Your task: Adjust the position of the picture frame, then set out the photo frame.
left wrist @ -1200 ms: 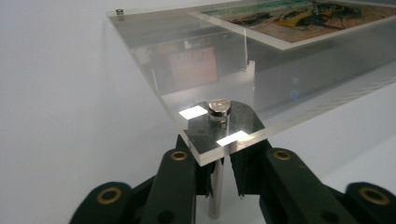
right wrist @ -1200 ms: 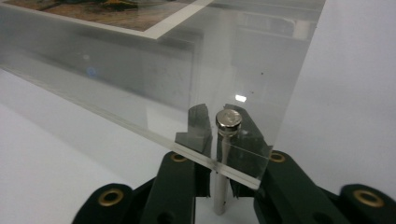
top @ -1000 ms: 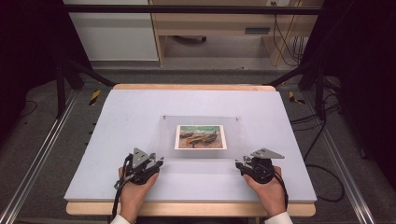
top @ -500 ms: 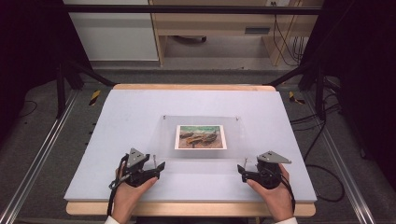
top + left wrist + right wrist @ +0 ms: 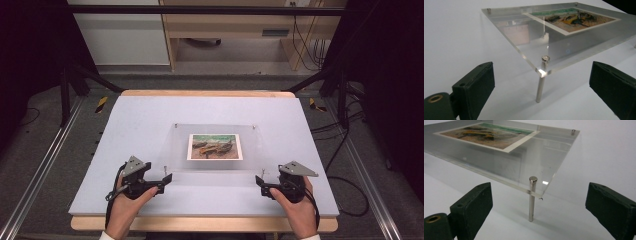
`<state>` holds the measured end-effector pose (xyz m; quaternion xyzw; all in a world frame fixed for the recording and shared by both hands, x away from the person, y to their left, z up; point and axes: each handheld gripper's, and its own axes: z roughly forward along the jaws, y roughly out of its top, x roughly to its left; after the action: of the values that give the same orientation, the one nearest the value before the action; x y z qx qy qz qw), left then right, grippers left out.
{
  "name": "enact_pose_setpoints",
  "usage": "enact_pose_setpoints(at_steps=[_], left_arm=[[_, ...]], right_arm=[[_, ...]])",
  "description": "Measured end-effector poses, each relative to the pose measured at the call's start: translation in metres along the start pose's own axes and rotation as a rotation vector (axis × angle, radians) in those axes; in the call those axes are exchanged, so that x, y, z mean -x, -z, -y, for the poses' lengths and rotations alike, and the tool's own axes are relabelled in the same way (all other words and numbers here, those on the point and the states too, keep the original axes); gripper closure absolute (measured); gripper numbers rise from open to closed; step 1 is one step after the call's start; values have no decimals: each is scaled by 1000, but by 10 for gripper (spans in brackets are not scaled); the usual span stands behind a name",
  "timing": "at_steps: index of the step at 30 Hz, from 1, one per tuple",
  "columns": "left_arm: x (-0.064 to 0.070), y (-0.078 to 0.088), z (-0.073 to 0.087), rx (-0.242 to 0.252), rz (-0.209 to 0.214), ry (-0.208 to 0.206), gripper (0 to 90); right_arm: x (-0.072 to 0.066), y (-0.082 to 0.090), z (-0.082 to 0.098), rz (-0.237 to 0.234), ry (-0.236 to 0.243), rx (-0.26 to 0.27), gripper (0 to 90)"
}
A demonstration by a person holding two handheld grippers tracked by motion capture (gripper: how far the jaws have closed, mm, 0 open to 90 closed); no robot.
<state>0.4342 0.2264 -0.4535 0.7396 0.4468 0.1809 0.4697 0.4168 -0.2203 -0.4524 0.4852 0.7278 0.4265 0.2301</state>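
A clear acrylic plate [image 5: 175, 150] stands raised on thin metal pins in the middle of the white table [image 5: 150, 115], with a small painted picture [image 5: 215, 146] under it. My left gripper [image 5: 167, 180] is at the plate's near left corner. Its jaws have just been opening and now stand wide apart, clear of the corner pin [image 5: 540, 86] ahead of them. My right gripper [image 5: 260, 182] is at the near right corner. Its jaws have also just been opening and stand open around the line of the other pin [image 5: 532, 200] without touching it. The picture [image 5: 574, 20] shows through the plate.
A wooden edge [image 5: 200, 223] runs along the table's near side below both hands. Metal rails [image 5: 45, 165] flank the table on the floor. Shelving and cables [image 5: 300, 45] stand beyond the far edge.
Both grippers' jaws have opened wider. The left hand has drawn back to the left, away from the plate's near left corner. The right hand has hardly shifted.
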Motion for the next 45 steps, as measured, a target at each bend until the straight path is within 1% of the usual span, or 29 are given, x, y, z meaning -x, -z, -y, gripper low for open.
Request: enact_pose_setpoints(at_steps=[3,4,5,7,9,11,12,13,14,15,16,19,20,21,22,23,24,26,28,29,32,33,35,38,40,42,43,44,45], left_arm=[[-2,1,-2,14,12,-4,56],[-2,4,-5,34,5,-8,64],[-3,5,-7,41,3,-8,67],[-4,6,-10,45,5,-5,68],[-6,5,-19,49,8,-8,68],[-10,2,-29,50,19,0,69],[-12,-3,-38,41,30,-6,67],[-13,-6,-42,42,29,-13,68],[-13,-6,-42,42,29,-13,70],[-15,-9,-47,40,27,-19,70],[-16,-13,-51,32,27,-24,68],[-19,-23,-59,22,56,-18,66],[-20,-27,-59,26,66,-10,68],[-21,-28,-59,25,68,-7,68],[-22,-31,-57,18,60,-7,73],[-23,-33,-56,4,56,-12,73],[-23,-33,-55,5,52,-9,74],[-25,-33,-51,14,45,15,82],[-27,-35,-48,9,46,31,87],[-27,-36,-46,8,47,41,91],[-28,-40,-42,-1,56,66,110],[-28,-41,-41,-2,57,70,118],[-29,-42,-40,-4,72,84,127],[-28,-47,-36,-22,84,111,156],[-28,-48,-35,-30,91,114,160],[-27,-51,-32,-51,111,142,165],[-27,-51,-32,-51,111,142,166],[-26,-52,-31,-56,114,140,166],[-25,-53,-30,-69,123,137,170]], right_arm=[[-1,1,-2,11,-2,6,79],[-1,2,-4,20,6,14,82],[-2,3,-6,22,3,16,83],[-3,4,-10,29,12,29,83],[-3,4,-13,31,11,36,83],[-4,3,-22,36,20,51,89],[-2,0,-29,36,20,57,96],[-2,-3,-34,33,16,55,99],[-1,-5,-38,29,13,53,98],[-1,-5,-38,29,13,53,98],[1,-12,-46,28,18,41,100],[3,-20,-54,27,22,29,106],[7,-29,-60,15,9,18,109],[7,-29,-60,15,9,18,109],[9,-35,-61,-3,-3,11,112],[9,-35,-61,-3,-3,11,112],[10,-38,-60,1,-4,9,117],[9,-43,-58,-8,0,-10,123],[9,-44,-56,-12,-6,-16,139],[9,-46,-54,-18,-4,-29,145],[9,-48,-52,-28,-21,-46,170],[10,-48,-51,-33,-38,-58,188],[11,-49,-50,-42,-37,-58,199],[12,-51,-48,-61,-57,-74,211],[13,-52,-47,-64,-65,-78,211],[13,-55,-44,-69,-76,-93,211],[13,-55,-44,-69,-76,-93,211],[13,-55,-44,-76,-89,-95,211],[13,-55,-43,-86,-96,-94,200]])
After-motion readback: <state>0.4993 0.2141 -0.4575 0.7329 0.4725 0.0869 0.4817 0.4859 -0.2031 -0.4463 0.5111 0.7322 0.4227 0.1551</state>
